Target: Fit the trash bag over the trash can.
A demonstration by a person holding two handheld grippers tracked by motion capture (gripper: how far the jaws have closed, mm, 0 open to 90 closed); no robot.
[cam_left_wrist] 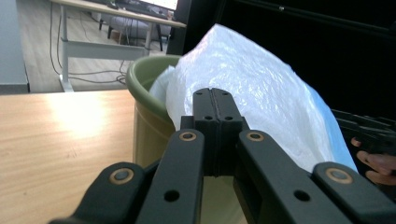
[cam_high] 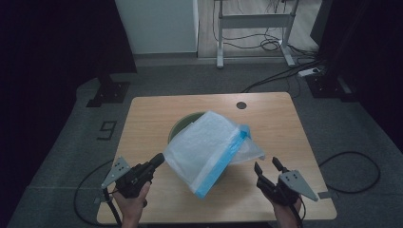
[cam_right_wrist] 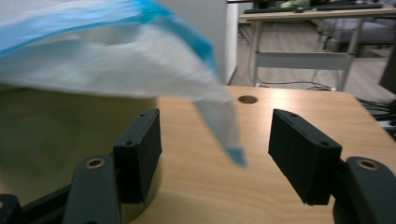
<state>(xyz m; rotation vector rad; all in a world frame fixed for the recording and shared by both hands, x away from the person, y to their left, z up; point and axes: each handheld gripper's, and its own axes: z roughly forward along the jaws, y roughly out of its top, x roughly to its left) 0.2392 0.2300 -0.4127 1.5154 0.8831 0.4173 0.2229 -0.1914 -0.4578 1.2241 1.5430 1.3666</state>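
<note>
My left claw [cam_high: 159, 160]: jaws pressed together, prob. pinching the white, blue-edged plastic bag [cam_high: 209, 147] draped over the green round bin [cam_left_wrist: 149, 121], mid tabletop [cam_high: 142, 118]. Right claw [cam_high: 268, 166]: wide, holding nothing, near-right of bag.

Tongs [cam_left_wrist: 215, 100] shut, against bag [cam_left_wrist: 261, 88] over bin [cam_left_wrist: 144, 93].

Bag [cam_high: 209, 147] over bin [cam_high: 182, 124], mid-table [cam_high: 147, 111].
</note>
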